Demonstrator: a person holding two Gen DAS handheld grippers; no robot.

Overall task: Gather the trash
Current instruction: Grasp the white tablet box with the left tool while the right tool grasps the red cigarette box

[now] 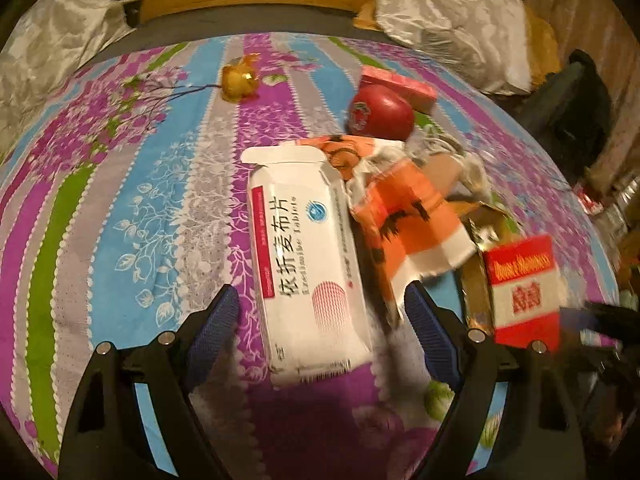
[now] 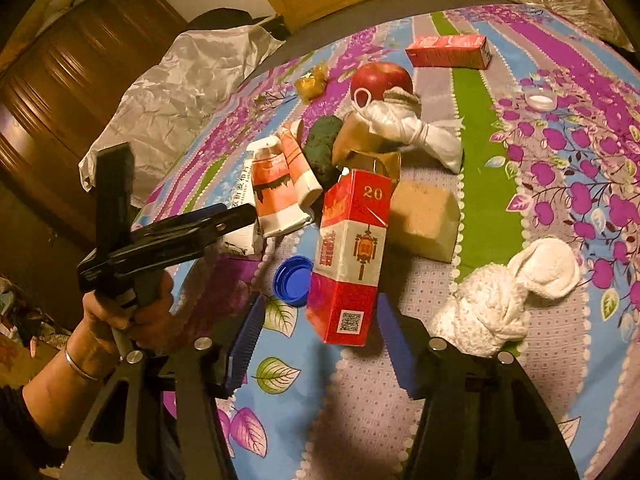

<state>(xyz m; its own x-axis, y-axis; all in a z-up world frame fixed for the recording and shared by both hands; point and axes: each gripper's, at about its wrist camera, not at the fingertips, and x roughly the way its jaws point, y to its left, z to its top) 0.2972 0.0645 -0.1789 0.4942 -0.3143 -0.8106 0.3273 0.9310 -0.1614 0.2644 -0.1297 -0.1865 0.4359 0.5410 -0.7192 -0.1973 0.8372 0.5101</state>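
Note:
A white tablet box (image 1: 308,264) lies on the flowered tablecloth (image 1: 120,200), its near end between the open fingers of my left gripper (image 1: 320,312). An orange and white crumpled carton (image 1: 408,220) lies beside it; it also shows in the right wrist view (image 2: 280,188). A red cigarette pack (image 2: 352,256) stands tilted between the open fingers of my right gripper (image 2: 320,328), not clamped; it also shows in the left wrist view (image 1: 524,292). The left gripper (image 2: 236,216) shows in the right wrist view over the white box (image 2: 244,204).
A red apple (image 2: 382,78), a red flat box (image 2: 448,52), a gold wrapper (image 2: 312,84), a dark green lump (image 2: 322,148), a tan block (image 2: 424,220), a blue cap (image 2: 294,280), white cloth bundles (image 2: 504,296) and a small white lid (image 2: 540,100) lie on the table.

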